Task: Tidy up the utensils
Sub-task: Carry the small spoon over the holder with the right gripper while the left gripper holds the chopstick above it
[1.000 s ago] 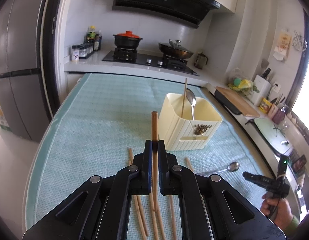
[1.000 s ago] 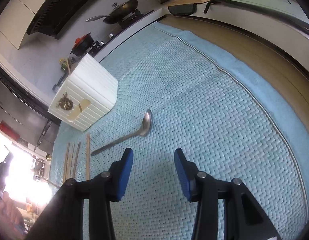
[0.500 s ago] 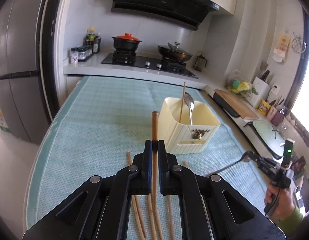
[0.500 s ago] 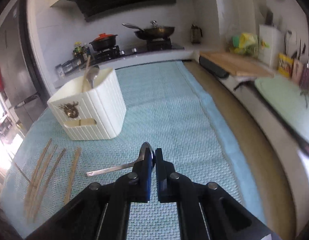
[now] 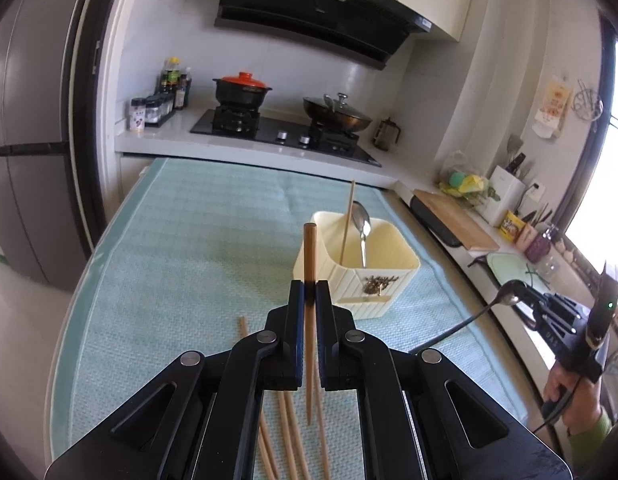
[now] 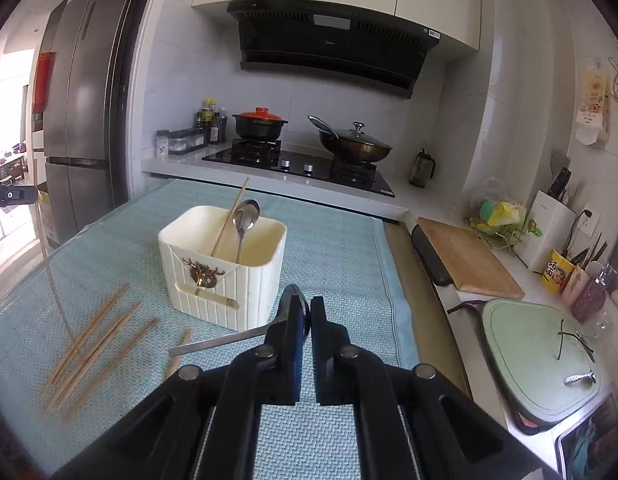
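The left gripper (image 5: 309, 294) is clamped on one upright chopstick (image 5: 309, 256), its lower end hanging free above the loose chopsticks (image 5: 287, 440) on the teal mat (image 5: 189, 240). The right gripper (image 6: 308, 312) is closed on the bowl of a metal spoon (image 6: 217, 343), handle sticking out to the left, clear of the mat. Just beyond both stands the cream holder (image 6: 245, 280), already containing a second spoon (image 6: 245, 220) and a single chopstick (image 6: 229, 216); its front carries a brown emblem, no lettering legible. More chopsticks (image 6: 89, 340) lie left of the holder. Writing on the yellow tub (image 6: 557, 274) and the wall hanger (image 6: 593, 108) is too small to read. The hand (image 5: 565, 388) holding the right gripper is cut off at the frame edge
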`<state>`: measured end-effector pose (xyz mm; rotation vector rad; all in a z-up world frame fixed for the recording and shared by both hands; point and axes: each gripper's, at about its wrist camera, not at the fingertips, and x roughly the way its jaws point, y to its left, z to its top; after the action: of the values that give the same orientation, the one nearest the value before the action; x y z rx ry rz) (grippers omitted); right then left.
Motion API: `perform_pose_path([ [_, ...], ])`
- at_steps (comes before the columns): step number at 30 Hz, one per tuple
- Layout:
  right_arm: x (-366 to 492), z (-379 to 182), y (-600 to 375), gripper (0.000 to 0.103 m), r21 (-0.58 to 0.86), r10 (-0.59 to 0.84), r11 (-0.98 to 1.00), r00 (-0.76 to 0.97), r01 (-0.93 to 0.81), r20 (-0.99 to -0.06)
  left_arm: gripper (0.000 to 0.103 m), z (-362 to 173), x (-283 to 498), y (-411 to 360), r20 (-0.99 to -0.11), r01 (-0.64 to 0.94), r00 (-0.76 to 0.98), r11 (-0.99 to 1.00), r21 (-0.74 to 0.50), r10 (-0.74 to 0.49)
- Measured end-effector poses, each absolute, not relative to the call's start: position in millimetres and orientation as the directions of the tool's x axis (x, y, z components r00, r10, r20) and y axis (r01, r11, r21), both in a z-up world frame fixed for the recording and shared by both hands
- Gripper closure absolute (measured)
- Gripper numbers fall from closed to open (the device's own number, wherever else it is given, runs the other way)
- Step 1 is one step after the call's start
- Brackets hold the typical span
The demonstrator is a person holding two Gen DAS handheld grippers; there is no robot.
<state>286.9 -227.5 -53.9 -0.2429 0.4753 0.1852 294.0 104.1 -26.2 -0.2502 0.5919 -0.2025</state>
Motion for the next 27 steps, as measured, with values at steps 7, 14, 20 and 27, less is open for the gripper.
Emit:
perform_pose_path([
  [7, 298, -17, -222, 0.099, -0.206, 0.141, 0.944, 0.881, -0.257, -0.452, 0.100, 7, 316, 96, -0.506, 0.153, 0.817, 0.951, -0.271, -0.275],
  [14, 342, 31, -209, 0.099, -0.308, 0.110, 0.920, 0.915, -0.241, -0.388, 0.100, 69, 360, 82, -0.423, 0.177, 0.864, 0.951, -0.254, -0.274],
  [20, 399, 35, -173, 0.099, -0.451, 0.084, 0.854, 0.923, -0.261, -0.375, 0.100, 86, 415, 58, -0.399, 0.150, 0.889, 0.965, -0.215, -0.227],
  [27, 462, -25, -127, 0.100, -0.583, 0.077, 0.694, 0.849, -0.422, -0.522, 0.100, 29, 478, 30, -0.536, 0.115, 0.823, 0.979, -0.171, -0.190],
])
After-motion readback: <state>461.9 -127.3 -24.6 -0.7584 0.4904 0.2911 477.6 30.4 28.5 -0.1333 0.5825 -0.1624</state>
